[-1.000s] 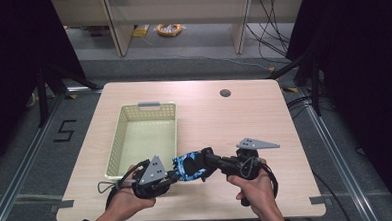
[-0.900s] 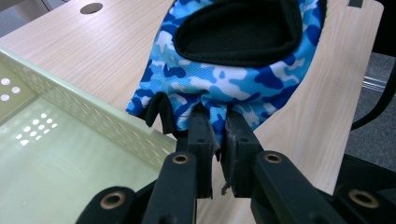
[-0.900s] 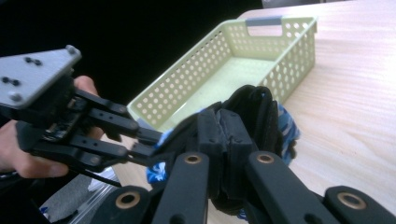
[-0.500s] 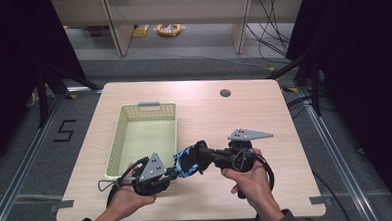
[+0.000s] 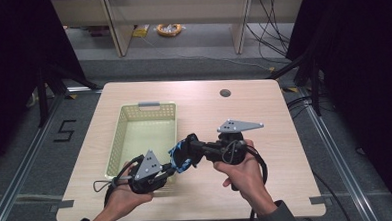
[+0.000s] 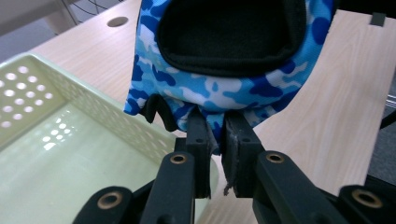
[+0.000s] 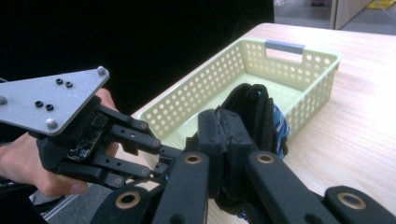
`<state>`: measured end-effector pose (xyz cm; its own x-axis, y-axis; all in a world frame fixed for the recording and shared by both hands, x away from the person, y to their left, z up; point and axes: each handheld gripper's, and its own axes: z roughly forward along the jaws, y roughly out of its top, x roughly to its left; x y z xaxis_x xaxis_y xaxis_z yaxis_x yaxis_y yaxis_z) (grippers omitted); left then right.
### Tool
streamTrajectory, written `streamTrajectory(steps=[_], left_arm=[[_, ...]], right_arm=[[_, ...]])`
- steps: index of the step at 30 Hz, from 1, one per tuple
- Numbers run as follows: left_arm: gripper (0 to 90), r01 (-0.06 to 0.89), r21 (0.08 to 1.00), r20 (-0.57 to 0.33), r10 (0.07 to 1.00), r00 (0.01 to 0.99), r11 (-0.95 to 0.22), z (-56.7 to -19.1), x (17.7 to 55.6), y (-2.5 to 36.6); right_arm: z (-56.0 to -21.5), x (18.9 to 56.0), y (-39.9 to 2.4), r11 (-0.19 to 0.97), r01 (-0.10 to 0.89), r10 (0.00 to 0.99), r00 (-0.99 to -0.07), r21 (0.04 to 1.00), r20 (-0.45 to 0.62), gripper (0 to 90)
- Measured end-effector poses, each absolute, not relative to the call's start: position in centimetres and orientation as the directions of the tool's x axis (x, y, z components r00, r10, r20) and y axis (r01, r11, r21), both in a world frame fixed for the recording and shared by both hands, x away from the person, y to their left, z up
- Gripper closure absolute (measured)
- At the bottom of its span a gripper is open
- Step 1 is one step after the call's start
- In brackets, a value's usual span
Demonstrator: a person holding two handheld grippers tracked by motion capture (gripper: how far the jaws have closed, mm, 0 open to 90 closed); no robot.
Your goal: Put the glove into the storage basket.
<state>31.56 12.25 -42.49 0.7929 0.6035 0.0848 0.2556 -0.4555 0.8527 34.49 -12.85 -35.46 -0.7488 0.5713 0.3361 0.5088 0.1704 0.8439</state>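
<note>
Blue camouflage cloth [image 5: 180,158] hangs clamped between both tongs, left [image 5: 172,167] and right [image 5: 189,147], seemingly above the basket [image 5: 134,111] corner.

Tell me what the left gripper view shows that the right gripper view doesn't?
Left gripper view: the blue camouflage pattern of the fabric item up close, its black padded lining, and a round hole in the table. Right gripper view: the left tool with its grey plate, the hand holding it, and the basket's grey handle. Shared: the pale green basket, the wooden table, and the fabric item pinched between shut jaws.
</note>
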Motion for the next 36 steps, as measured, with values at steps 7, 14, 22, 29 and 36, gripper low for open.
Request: streamTrajectory(steps=[7,14,22,29,36], left_arm=[[80.6,0.236,0.875,0.093,0.626,0.774,-0.422,-41.6,31.7,13.1],[80.4,0.238,0.877,0.104,0.649,0.754,-0.417,-41.1,31.7,14.5],[80.6,0.268,0.878,0.094,0.692,0.716,-0.396,-41.5,31.8,18.0],[80.6,0.310,0.867,0.082,0.725,0.684,-0.391,-42.2,31.4,21.7],[80.3,0.361,0.851,0.055,0.747,0.663,-0.382,-43.2,31.5,24.2]], right_arm=[[-33.7,35.0,-11.1,0.202,0.477,0.552,-0.777,0.855,0.303,88.9],[-32.1,35.7,-8.2,0.237,0.446,0.528,-0.805,0.863,0.271,88.9],[-32.2,36.8,-4.4,0.271,0.450,0.494,-0.824,0.851,0.278,89.0],[-33.1,37.9,0.2,0.282,0.473,0.449,-0.834,0.834,0.321,89.0],[-34.5,38.9,3.1,0.294,0.497,0.437,-0.829,0.816,0.348,89.0]])
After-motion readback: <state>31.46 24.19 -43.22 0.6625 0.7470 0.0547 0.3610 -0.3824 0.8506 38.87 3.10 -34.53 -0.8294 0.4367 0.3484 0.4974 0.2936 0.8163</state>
